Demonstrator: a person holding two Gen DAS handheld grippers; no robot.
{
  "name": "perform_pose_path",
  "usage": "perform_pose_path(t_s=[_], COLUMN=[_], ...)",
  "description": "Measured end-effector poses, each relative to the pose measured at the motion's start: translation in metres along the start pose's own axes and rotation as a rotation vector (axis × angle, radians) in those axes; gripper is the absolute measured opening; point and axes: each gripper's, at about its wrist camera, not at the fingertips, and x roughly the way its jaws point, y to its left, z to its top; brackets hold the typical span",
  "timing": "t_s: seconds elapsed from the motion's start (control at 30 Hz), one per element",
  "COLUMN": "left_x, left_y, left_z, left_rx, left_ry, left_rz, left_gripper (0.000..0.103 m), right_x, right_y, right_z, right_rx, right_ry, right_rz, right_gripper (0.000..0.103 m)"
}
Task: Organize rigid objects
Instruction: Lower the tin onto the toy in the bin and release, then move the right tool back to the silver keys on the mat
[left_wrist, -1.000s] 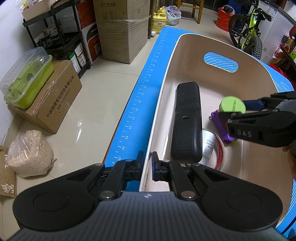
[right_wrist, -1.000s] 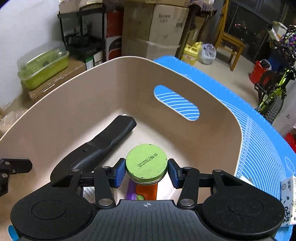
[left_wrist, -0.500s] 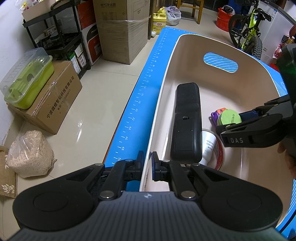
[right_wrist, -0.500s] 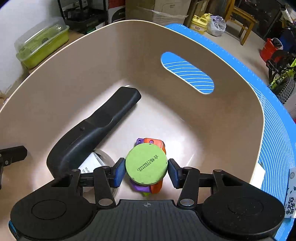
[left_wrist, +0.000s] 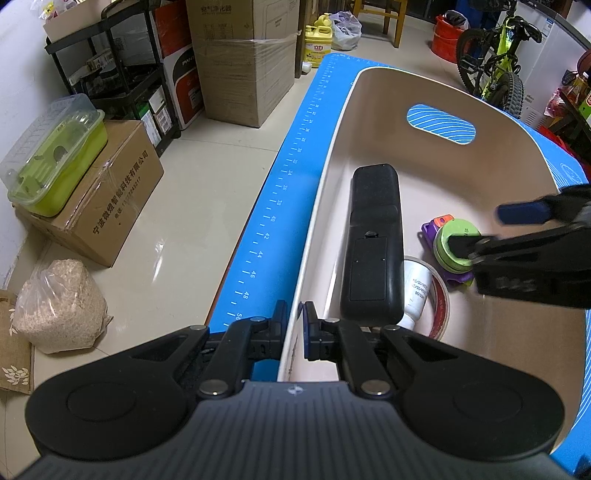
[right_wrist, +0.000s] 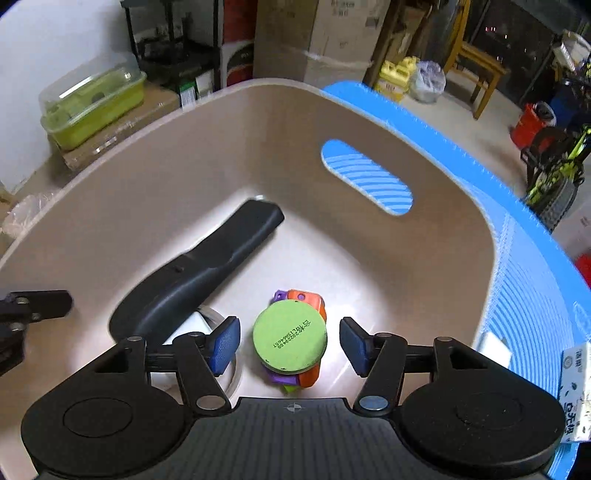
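Observation:
A beige bin (left_wrist: 332, 162) (right_wrist: 424, 177) sits on a blue mat (left_wrist: 280, 206). My left gripper (left_wrist: 294, 329) is shut on the bin's near rim. My right gripper (right_wrist: 290, 347) is open inside the bin, its pads on either side of a round green tin (right_wrist: 290, 340) (left_wrist: 452, 245) and apart from it. The tin rests on a purple and orange toy (right_wrist: 310, 373) (left_wrist: 434, 223). A black remote (left_wrist: 373, 240) (right_wrist: 199, 273) lies along the bin's left wall. A tape roll (left_wrist: 439, 302) with a white tube (left_wrist: 415, 291) lies beside it.
A small white carton (right_wrist: 576, 391) lies on the mat right of the bin. On the floor to the left are cardboard boxes (left_wrist: 107, 199), a green lidded container (left_wrist: 55, 162), a bag of grain (left_wrist: 59, 306) and a black shelf (left_wrist: 122, 74). A bicycle (left_wrist: 495, 62) stands at the back right.
My right gripper lowered the green tin into the bin onto the toy, then opened and let it go. The left gripper has not moved.

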Motion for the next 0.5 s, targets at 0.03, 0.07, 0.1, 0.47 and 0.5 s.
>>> perform_pose_path(t_s=[0.03,0.07,0.1,0.47,0.5], left_x=[0.0,0.0,0.0,0.0,0.0], left_y=[0.0,-0.001,-0.001,-0.002,-0.002], left_z=[0.0,0.0,0.0,0.0,0.0], left_rx=[-0.001,-0.001,-0.001,0.001,0.001], left_ry=[0.0,0.0,0.0,0.0,0.0], left_rz=[0.0,0.0,0.0,0.004,0.004], left_gripper=[0.01,0.01,0.01,0.01,0.01], right_x=[-0.008,-0.016,-0.024,-0.096,-0.096], right_y=[-0.002,-0.004,-0.008,-0.074,-0.082], right_z=[0.0,-0.001,-0.001,-0.039,-0.047], right_rx=[0.005,0.012,0.023,0.233,0.254], right_ry=[-0.016,-0.039,-0.064,-0.288,-0.299], right_rz=[-0.006,-0.013,-0.018,-0.109,-0.128], right_gripper=[0.07,0.071,0.071,0.072,0.072])
